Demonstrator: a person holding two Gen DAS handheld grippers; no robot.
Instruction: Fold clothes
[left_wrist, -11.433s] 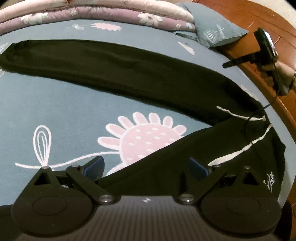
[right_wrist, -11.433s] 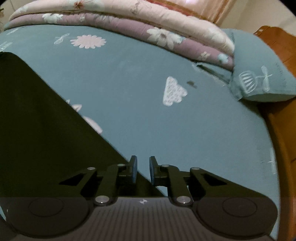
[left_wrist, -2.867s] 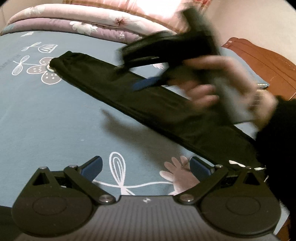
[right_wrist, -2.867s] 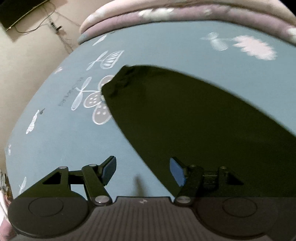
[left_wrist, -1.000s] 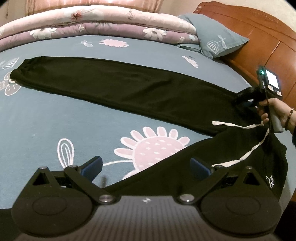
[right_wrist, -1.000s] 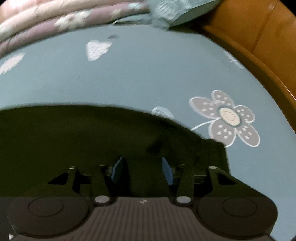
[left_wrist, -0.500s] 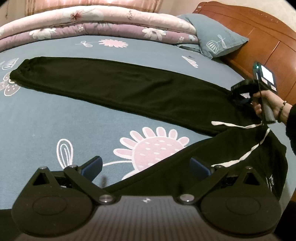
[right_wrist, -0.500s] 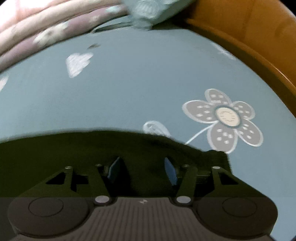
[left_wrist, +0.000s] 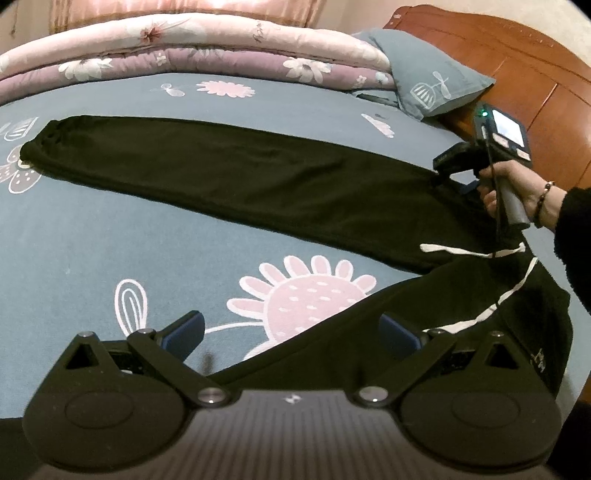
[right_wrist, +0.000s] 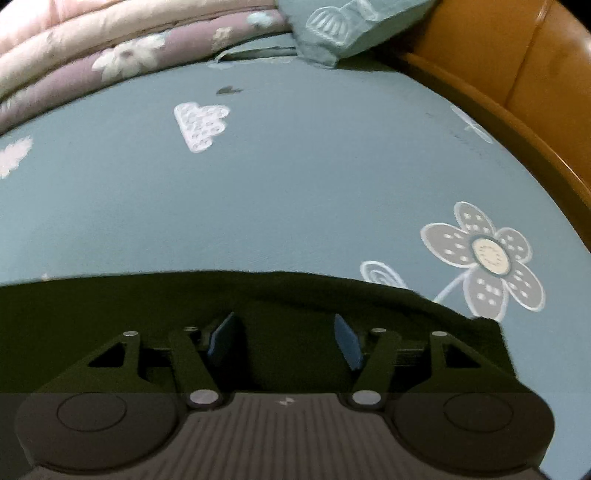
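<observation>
Black trousers (left_wrist: 258, 177) lie on the flowered bedsheet (left_wrist: 110, 236); left jaws wide, empty; right jaws opening above cloth.

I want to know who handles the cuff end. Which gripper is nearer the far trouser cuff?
Left. The left gripper hangs over the near leg, well short of the cuff. The right gripper is at the waist end.

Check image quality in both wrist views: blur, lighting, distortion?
Left wrist: sharp, warm dim light, strong fisheye bend; black trousers show few folds, device screen blown out. Right wrist: slight motion blur on bedsheet prints, trousers nearly featureless black, dark corners.
</observation>
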